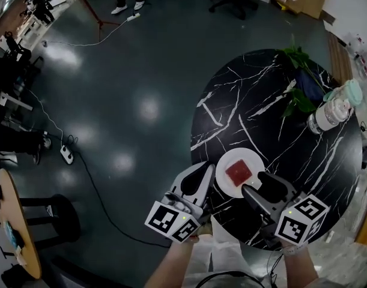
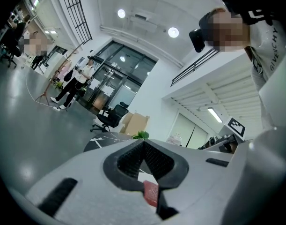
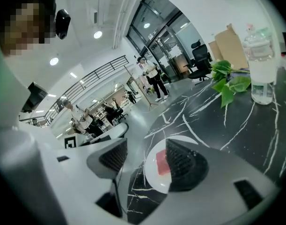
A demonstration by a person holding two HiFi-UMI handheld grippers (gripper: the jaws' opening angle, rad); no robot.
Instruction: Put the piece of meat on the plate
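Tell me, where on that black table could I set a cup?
Bare: the wide middle and left of the table, between the plate and the plant. Crowded: the far right edge, with plant and bottle; the near edge, with plate, piece of meat, left gripper and right gripper.

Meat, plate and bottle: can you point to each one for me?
meat point(image 1: 238, 172): head view, the middle of the red piece.
plate point(image 1: 239, 155): head view, the bare white rim on the far side.
bottle point(image 1: 331, 110): head view, the middle of its clear body.
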